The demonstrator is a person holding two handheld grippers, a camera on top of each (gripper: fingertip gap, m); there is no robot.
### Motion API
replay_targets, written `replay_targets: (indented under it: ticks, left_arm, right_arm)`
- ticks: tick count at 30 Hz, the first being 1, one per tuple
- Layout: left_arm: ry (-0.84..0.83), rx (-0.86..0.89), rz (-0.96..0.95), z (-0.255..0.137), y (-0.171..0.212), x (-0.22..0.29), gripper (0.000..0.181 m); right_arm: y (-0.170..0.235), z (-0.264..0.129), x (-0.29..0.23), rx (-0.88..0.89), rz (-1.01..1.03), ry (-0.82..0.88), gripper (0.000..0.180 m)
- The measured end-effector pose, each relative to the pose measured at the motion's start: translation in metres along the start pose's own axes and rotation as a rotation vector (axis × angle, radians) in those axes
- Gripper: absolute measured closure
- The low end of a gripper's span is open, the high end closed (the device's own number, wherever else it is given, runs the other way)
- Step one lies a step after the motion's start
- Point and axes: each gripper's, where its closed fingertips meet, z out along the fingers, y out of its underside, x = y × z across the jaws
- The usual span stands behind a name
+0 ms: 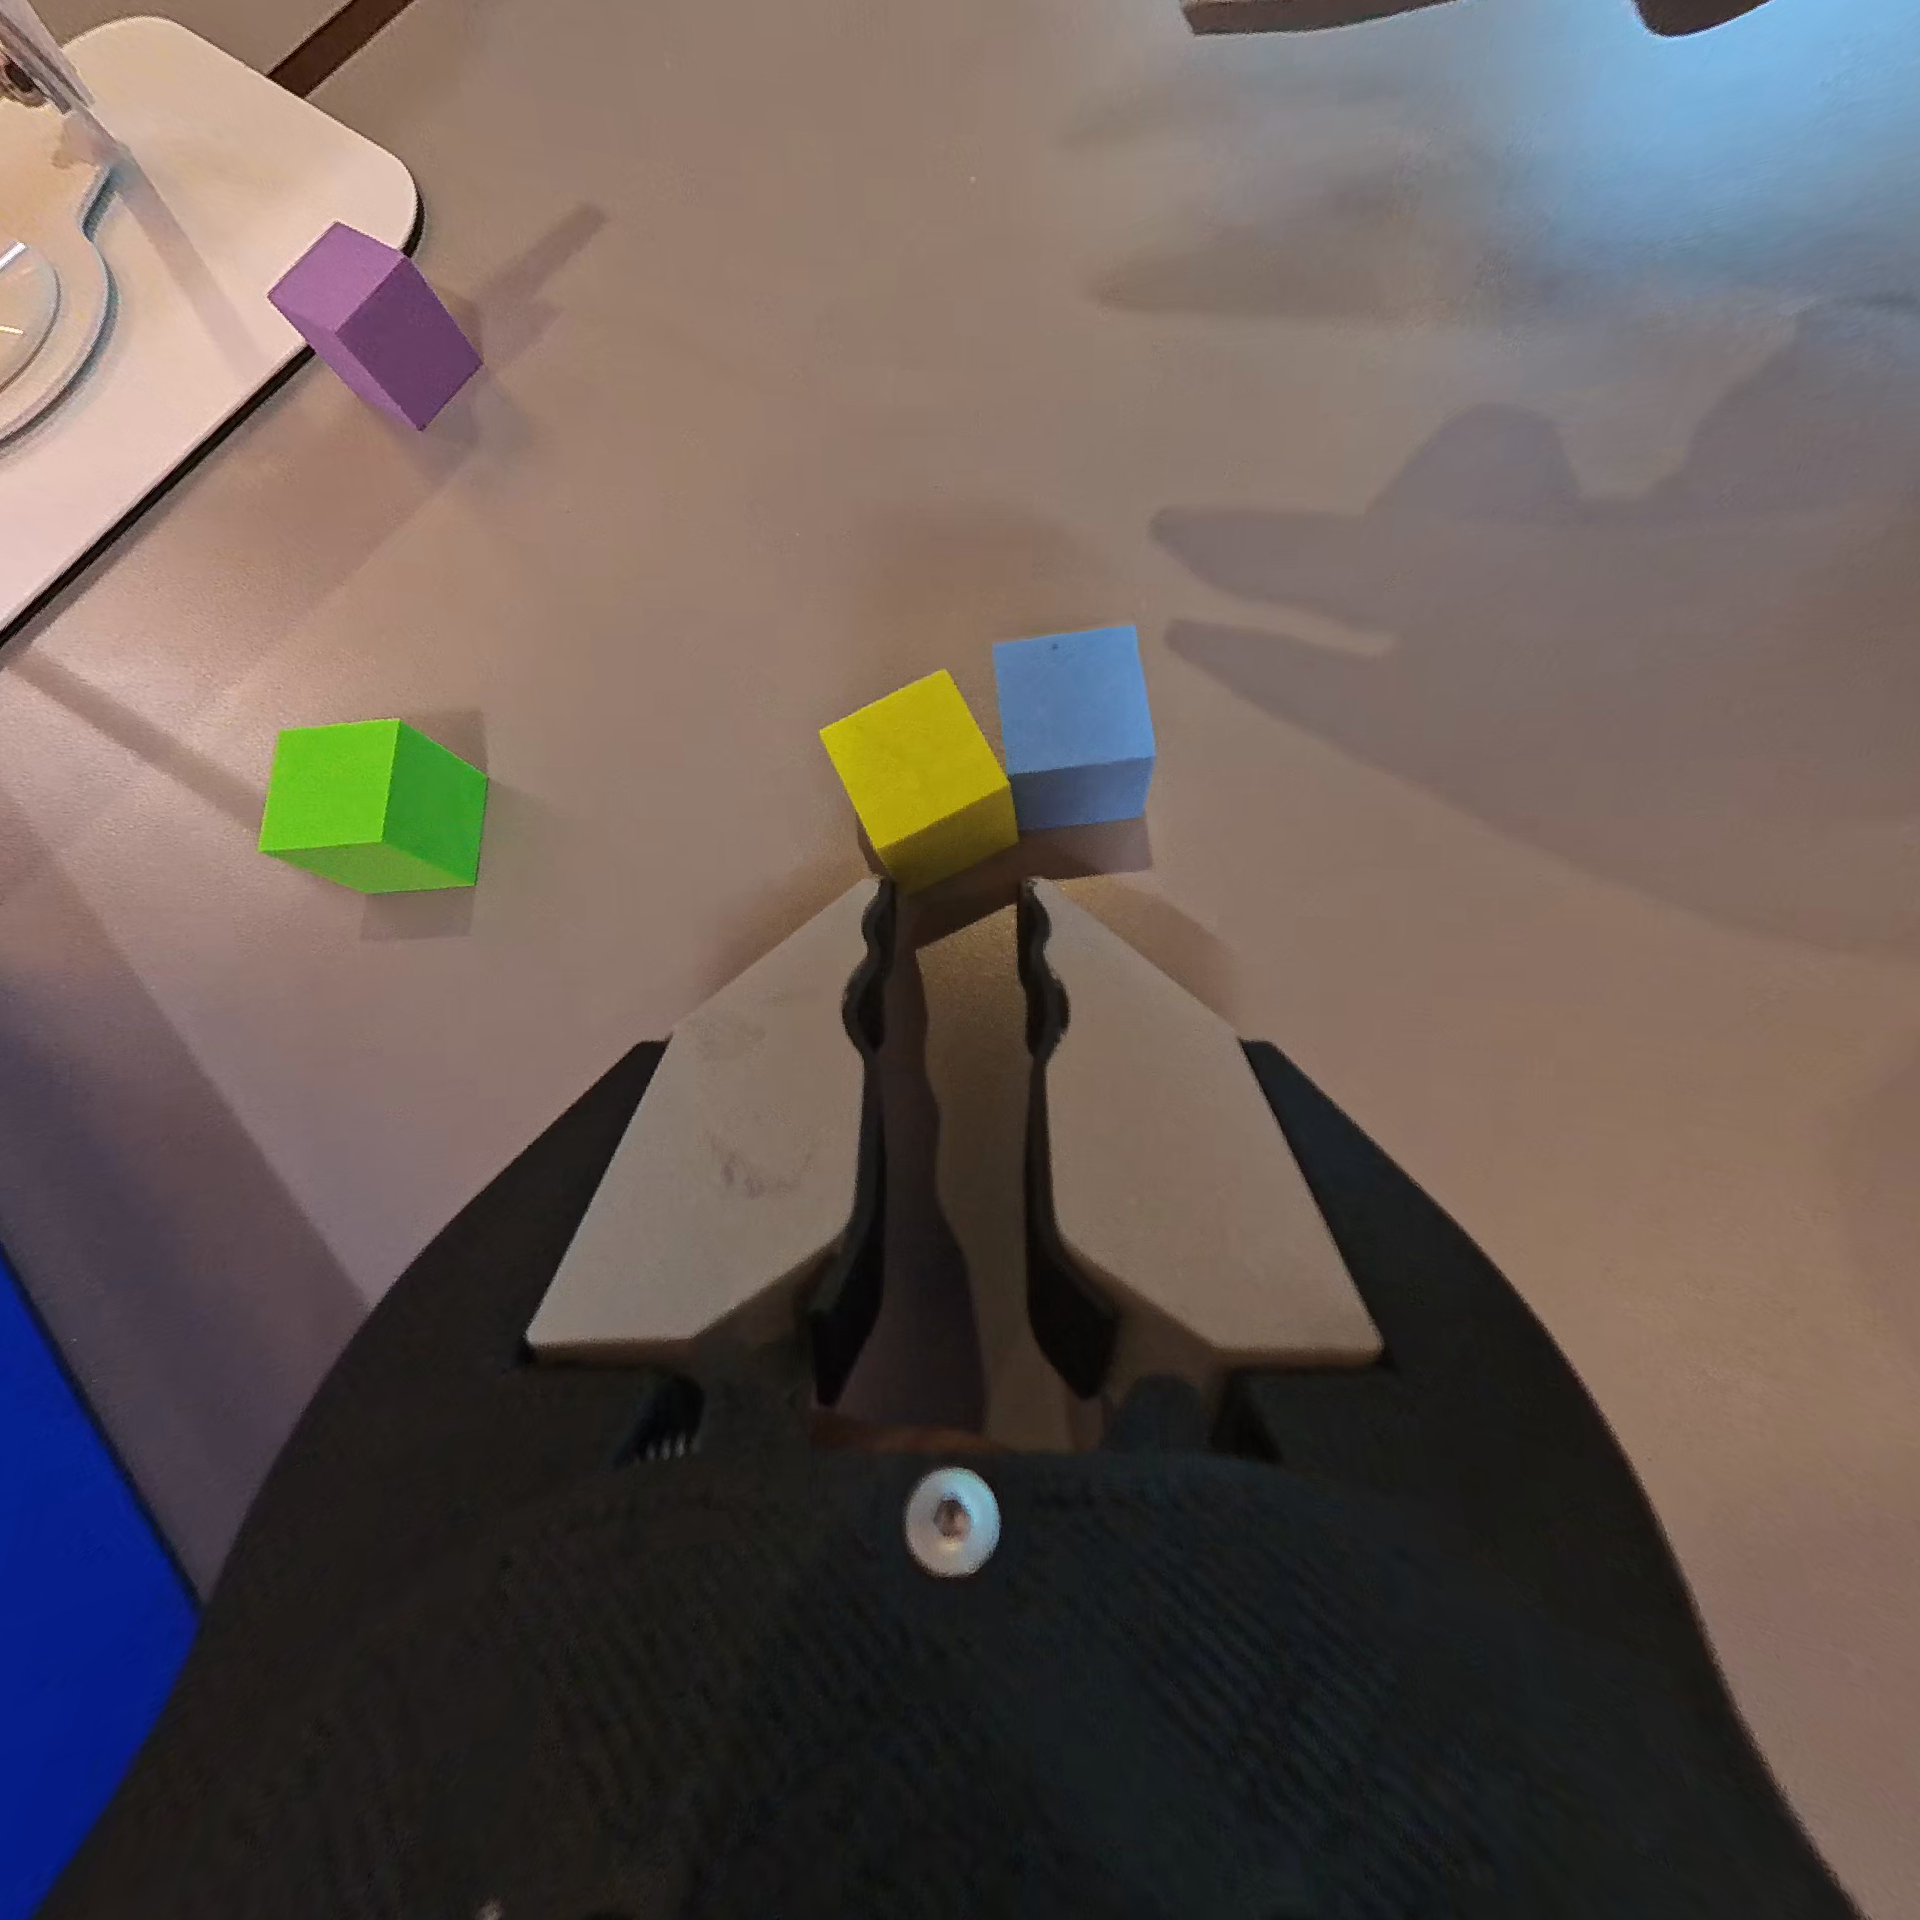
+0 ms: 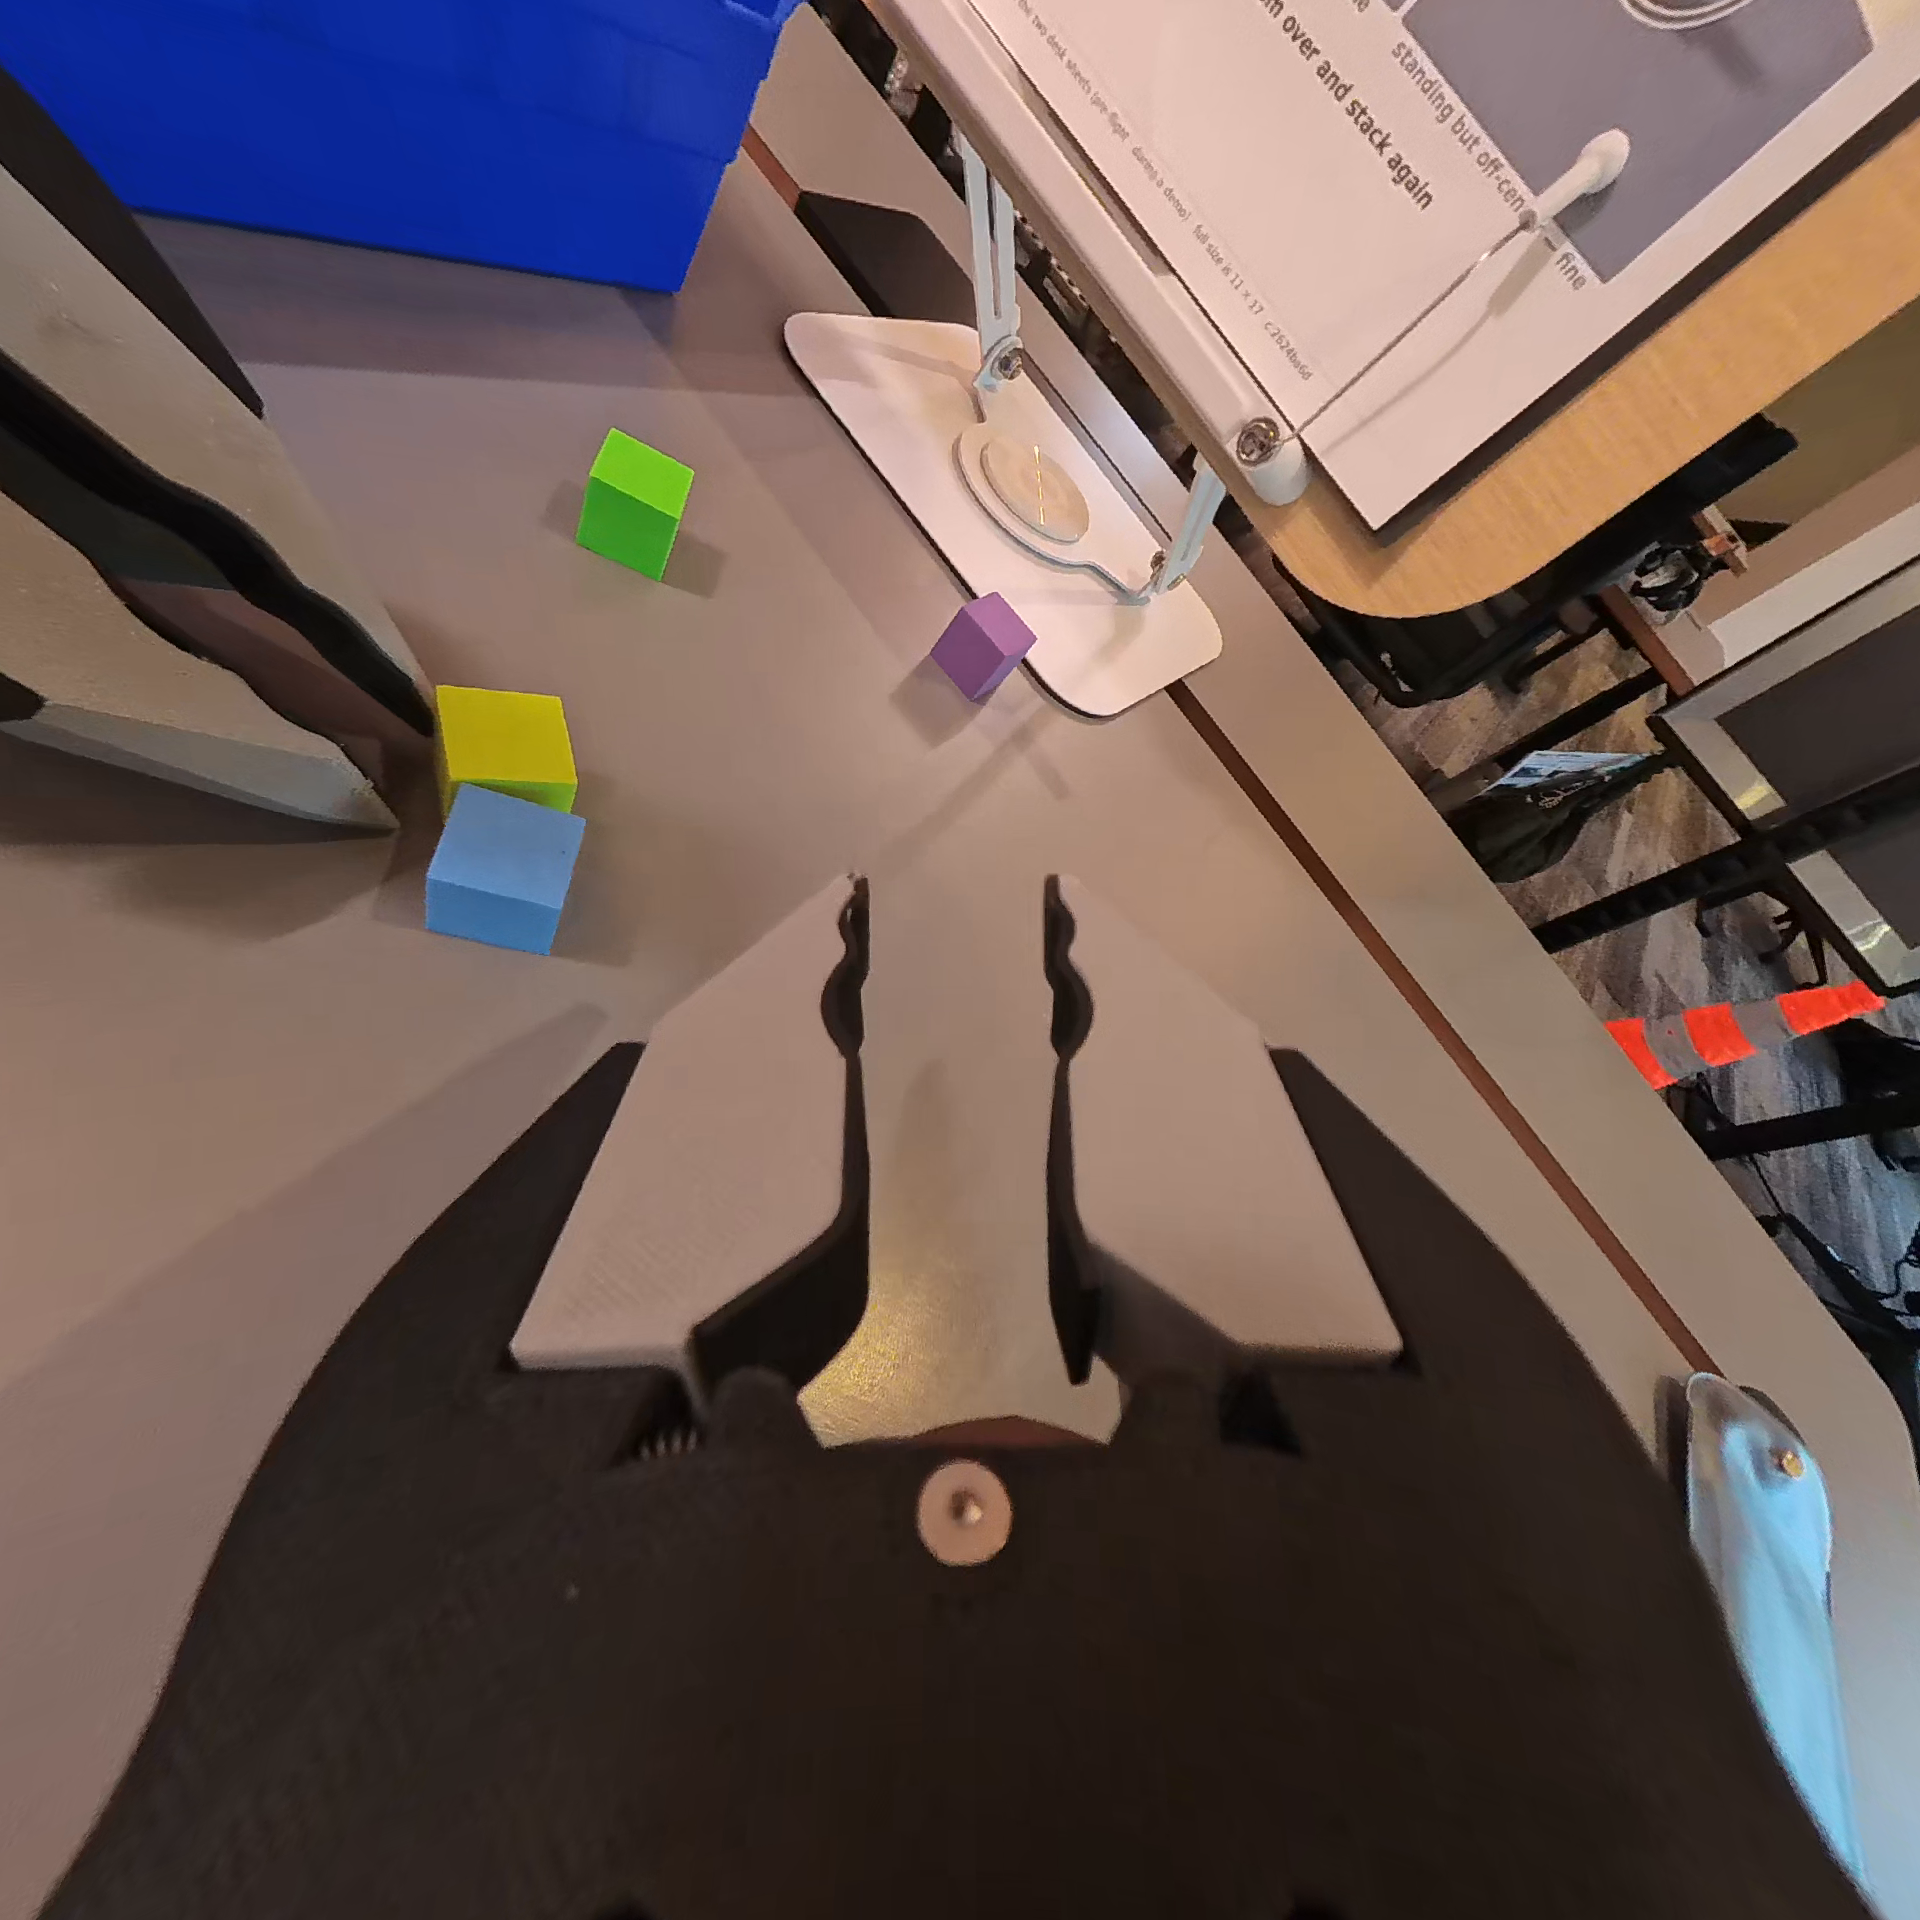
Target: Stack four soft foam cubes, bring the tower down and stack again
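Only in the right wrist view: a tilted printed sheet [image 2: 1299, 135] on a white stand [image 2: 914, 364], a blue bin [image 2: 416, 125] at the far left, the surface's edge with floor and dark frames beyond, and the left tongs [image 2: 410, 774] seen from the side, tips right against the yellow cube [image 2: 504, 743]. Only in the left wrist view: long shadows across the right of the surface [image 1: 1351, 260], and the stand's base plate [image 1: 260, 135] up close.

Seen in both: all four foam cubes lying loose on the surface, none stacked. Just past the tips of the left tongs [image 1: 951, 883], the yellow cube [image 1: 920, 779], turned corner-on, its near corner reaching the gap between the tips; touching its right side, the blue cube [image 1: 1075, 722]. Off to the left and well apart, the green cube [image 1: 369, 805]; far upper left, the purple cube [image 1: 379, 322], leaning on the base plate's edge.

Left tongs parted by a narrow gap, gripping nothing. Right tongs [image 2: 951, 883] parted a little wider, likewise empty, above bare surface; blue cube [image 2: 504, 873] near and to their left, yellow touching it behind, green cube [image 2: 634, 504] farther back, purple cube [image 2: 982, 644] ahead by the stand.

Dark print readable on the sheet, not repeated here; no brand marks seen on cubes or tongs.
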Motion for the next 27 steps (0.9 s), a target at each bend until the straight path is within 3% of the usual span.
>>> replay_targets:
  ticks: [4, 9, 13, 23, 25, 27]
  left_arm:
    - [-0.029, -0.012, -0.002, -0.002, 0.002, -0.007, 0.154]
    - [-0.072, -0.035, -0.100, -0.006, 0.009, -0.027, 0.123]
    - [-0.077, -0.034, -0.141, -0.006, 0.011, -0.034, 0.115]
    - [-0.049, 0.008, -0.066, 0.003, -0.001, -0.020, 0.127]
    - [-0.147, 0.008, -0.057, 0.007, -0.006, -0.032, 0.128]
    - [-0.361, 0.007, -0.027, 0.003, -0.007, -0.063, 0.140]
  right_arm:
    - [0.010, 0.003, 0.011, -0.023, 0.041, 0.028, 0.148]
    - [0.035, 0.009, 0.032, -0.073, 0.141, 0.044, 0.144]
    - [0.065, 0.016, 0.046, -0.139, 0.241, 0.029, 0.138]
    - [0.105, 0.028, 0.047, -0.214, 0.495, -0.100, 0.124]
    - [0.108, 0.030, 0.046, -0.225, 0.489, -0.100, 0.123]
    - [0.110, 0.032, 0.046, -0.237, 0.468, -0.086, 0.123]
